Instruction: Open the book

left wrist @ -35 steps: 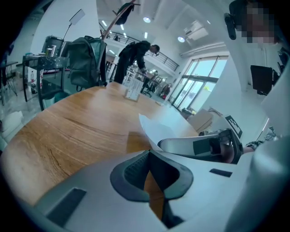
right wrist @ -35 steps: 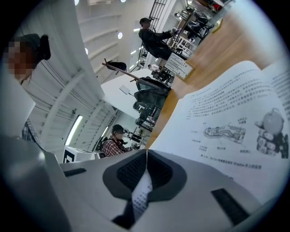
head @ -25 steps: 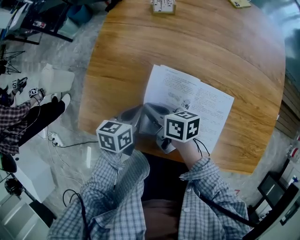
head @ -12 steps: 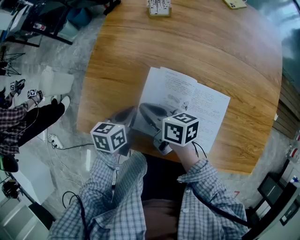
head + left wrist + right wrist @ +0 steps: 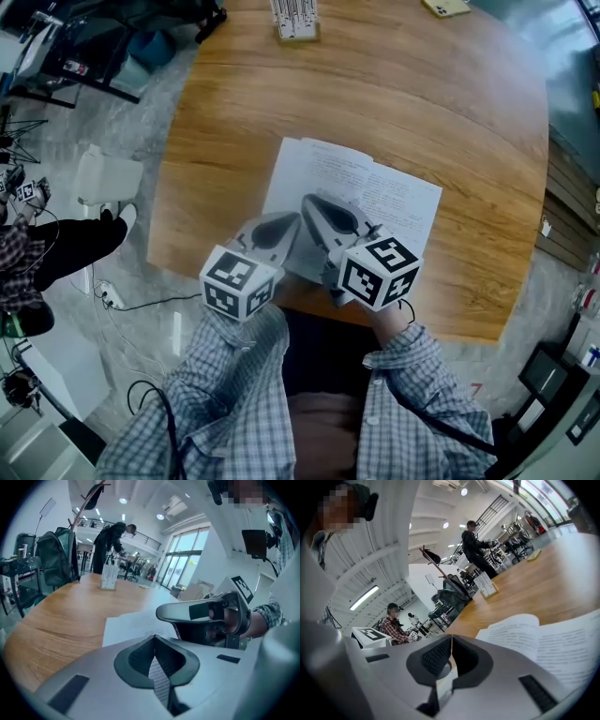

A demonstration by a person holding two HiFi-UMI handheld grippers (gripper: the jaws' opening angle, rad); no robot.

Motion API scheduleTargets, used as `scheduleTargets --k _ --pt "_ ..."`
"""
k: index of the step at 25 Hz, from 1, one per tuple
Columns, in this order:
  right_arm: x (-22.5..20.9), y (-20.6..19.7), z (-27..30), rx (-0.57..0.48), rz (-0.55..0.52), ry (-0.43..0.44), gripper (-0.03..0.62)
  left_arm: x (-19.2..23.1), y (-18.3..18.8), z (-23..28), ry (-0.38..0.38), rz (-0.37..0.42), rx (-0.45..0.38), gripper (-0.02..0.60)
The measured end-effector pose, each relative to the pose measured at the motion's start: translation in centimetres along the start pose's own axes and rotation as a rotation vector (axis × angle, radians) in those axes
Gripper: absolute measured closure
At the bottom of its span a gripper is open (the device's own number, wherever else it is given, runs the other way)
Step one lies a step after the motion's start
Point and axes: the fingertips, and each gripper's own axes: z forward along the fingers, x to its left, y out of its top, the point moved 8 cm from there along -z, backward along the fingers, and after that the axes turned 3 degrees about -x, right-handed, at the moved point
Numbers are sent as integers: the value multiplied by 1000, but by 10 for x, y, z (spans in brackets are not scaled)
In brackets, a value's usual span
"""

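The book (image 5: 356, 192) lies flat and already open at the centre of the frame, 2 printed pages facing up, on the round wooden table (image 5: 441, 112), its near edge close to the table's lower rim. The task looks done or all but done. Judging by the thin pages and the soft curl at the fold seen in the right gripper view, it is a light, floppy paperback whose paper would crease or tear under a hard pinch. A free outer corner or fore-edge of a page looks the safest hold, well away from the spine.

The left gripper (image 5: 289, 219) and right gripper (image 5: 309, 201) sit side by side over the book's lower left part. Each has its jaws pressed together at the tips, with no page between them.

A small card holder (image 5: 293, 19) stands at the table's far edge, top centre.
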Motion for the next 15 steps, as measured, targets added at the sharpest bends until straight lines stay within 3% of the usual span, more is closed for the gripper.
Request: scheduleTargets --k 4,8,15 --pt "-9 20 -38 -99 -66 -88 574 -19 18 3 -24 -27 -78 574" --pt "-20 34 -80 -165 -123 -179 574 -36 29 9 -50 -36 -103 574" --pt "-38 37 -150 -258 -99 -313 574 -67 40 18 -116 -24 -157 574"
